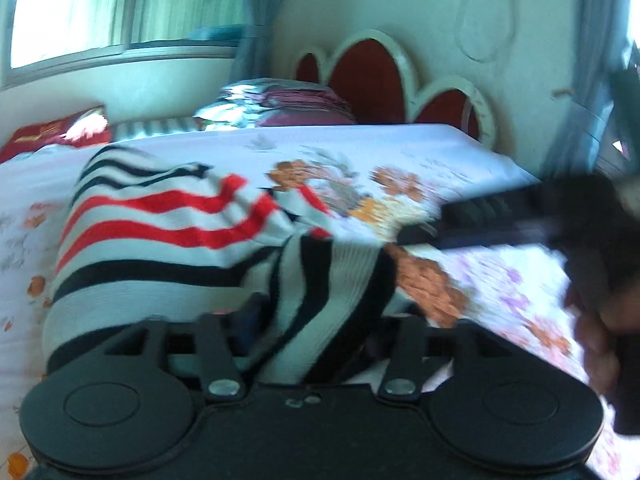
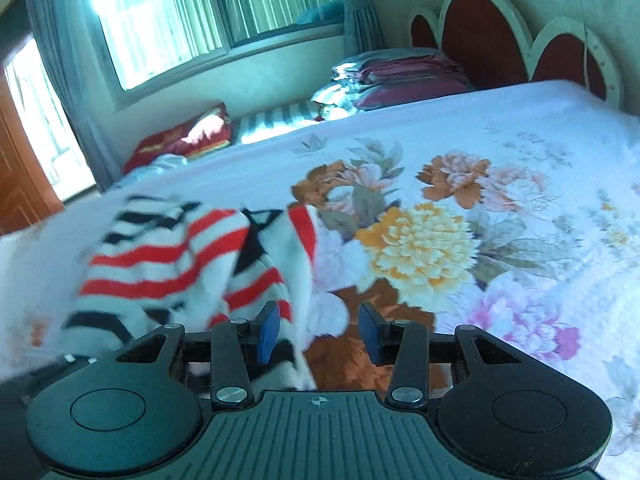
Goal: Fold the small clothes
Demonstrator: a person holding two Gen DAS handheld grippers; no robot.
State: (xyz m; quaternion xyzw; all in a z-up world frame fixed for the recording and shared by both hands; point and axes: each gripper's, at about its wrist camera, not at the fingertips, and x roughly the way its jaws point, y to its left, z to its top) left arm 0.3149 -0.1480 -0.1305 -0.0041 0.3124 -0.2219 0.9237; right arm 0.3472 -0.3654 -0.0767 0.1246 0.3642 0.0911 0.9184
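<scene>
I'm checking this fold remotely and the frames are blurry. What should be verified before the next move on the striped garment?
1. Garment on the bed: ok, it lies bunched on the floral cover.
2. Garment flat: not ok, it is crumpled and heaped.
3. Right gripper free: ok, the jaws stand apart, cloth only beside the left pad.
4. Left gripper grip: cannot tell, cloth hides the fingertips.
5. Grippers apart: ok, the right one shows at the right of the left wrist view.
</scene>
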